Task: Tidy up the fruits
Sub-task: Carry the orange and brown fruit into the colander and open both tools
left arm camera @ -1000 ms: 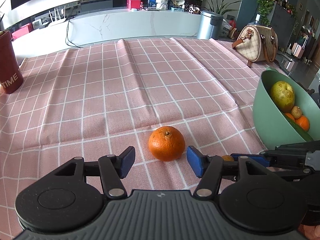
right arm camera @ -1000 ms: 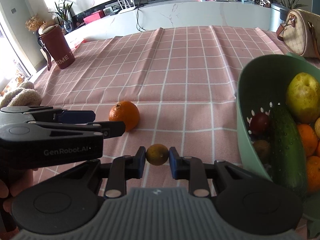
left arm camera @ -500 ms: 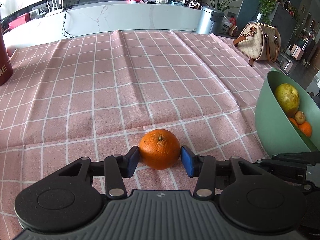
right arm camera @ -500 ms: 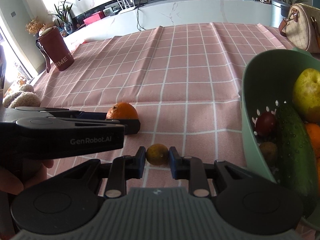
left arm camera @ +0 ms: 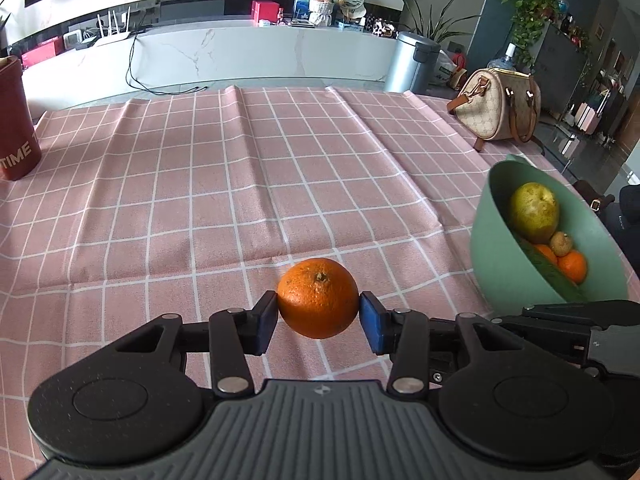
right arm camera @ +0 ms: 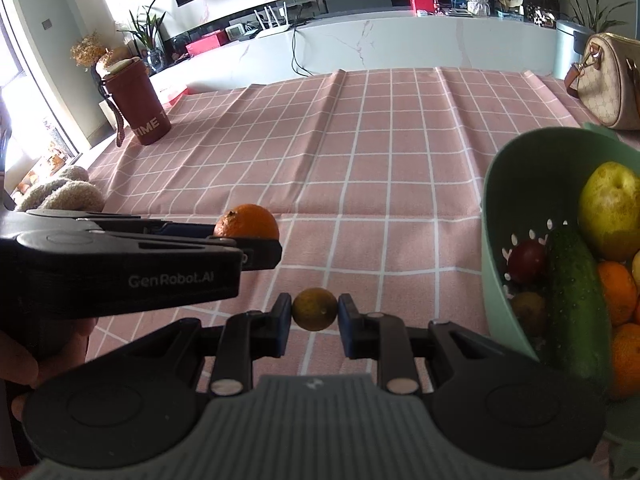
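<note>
My left gripper (left arm camera: 318, 316) is shut on a large orange (left arm camera: 318, 297) and holds it just above the pink checked tablecloth (left arm camera: 240, 184). The orange also shows in the right wrist view (right arm camera: 248, 222), gripped by the left gripper (right arm camera: 256, 240). My right gripper (right arm camera: 314, 314) is shut on a small yellow-green citrus fruit (right arm camera: 314, 309), held above the cloth. A green colander bowl (right arm camera: 516, 184) stands to the right with a pear (right arm camera: 610, 210), a cucumber (right arm camera: 576, 300), oranges and small fruits in it. The bowl also shows in the left wrist view (left arm camera: 500, 264).
A dark red cup marked TIME (right arm camera: 138, 102) stands at the far left of the table. A beige handbag (left arm camera: 498, 106) sits at the far right corner. A fluffy beige item (right arm camera: 60, 196) lies off the left edge. A white counter runs behind the table.
My left gripper moved forward and closed on the large orange, then lifted it slightly. My right gripper kept its hold on the small citrus fruit and rose a little.
</note>
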Tool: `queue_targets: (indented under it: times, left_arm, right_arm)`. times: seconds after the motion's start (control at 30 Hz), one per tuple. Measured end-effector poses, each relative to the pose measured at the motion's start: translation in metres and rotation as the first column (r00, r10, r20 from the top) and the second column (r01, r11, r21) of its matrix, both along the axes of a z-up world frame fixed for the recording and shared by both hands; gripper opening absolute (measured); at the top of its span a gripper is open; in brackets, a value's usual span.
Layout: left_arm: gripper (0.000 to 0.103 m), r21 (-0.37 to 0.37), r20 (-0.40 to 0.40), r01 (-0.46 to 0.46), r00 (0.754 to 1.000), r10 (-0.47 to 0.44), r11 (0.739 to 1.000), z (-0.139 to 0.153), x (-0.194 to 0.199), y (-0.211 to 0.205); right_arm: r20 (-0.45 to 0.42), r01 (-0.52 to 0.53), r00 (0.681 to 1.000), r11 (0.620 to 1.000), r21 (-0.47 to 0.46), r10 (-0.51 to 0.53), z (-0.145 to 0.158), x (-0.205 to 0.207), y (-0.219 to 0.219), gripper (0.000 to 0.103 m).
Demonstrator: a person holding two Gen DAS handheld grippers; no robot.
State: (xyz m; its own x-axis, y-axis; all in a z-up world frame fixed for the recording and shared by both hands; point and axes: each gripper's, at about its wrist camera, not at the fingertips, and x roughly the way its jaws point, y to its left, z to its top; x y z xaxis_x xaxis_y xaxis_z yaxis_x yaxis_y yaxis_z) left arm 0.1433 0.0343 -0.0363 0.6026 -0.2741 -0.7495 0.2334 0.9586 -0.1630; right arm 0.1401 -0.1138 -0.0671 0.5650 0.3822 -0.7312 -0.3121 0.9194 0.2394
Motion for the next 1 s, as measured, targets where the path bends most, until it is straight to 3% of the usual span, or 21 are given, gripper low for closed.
queue_targets:
  times: [0.4, 0.67, 0.8, 1.0]
  left_arm:
    - [0.050, -0.046, 0.042, 0.106, 0.994, -0.105, 0.993, 0.059, -0.032, -0.045]
    - [0.050, -0.031, 0.056, 0.210, 0.976, -0.208, 0.977, 0.084, -0.021, -0.096]
    - [0.050, -0.025, 0.001, 0.258, 0.966, -0.258, 0.966, 0.080, -0.005, -0.126]
    - [0.050, 0.048, -0.139, 0.302, 0.946, -0.293, 0.952, 0.056, 0.021, -0.154]
  right_arm:
    - [0.067, -0.036, 0.997, 0.999, 0.035, 0.034, 0.064, -0.043, -0.053, 0.021]
    - [0.099, -0.018, 0.995, 0.999, -0.043, 0.022, 0.099, -0.045, -0.117, 0.021]
    - [0.077, -0.013, 0.997, 0.996, -0.089, 0.020, 0.100, -0.037, -0.147, 0.021]
    - [-0.004, -0.068, 0.998, 0.987, -0.145, 0.068, 0.083, -0.015, -0.171, 0.021]
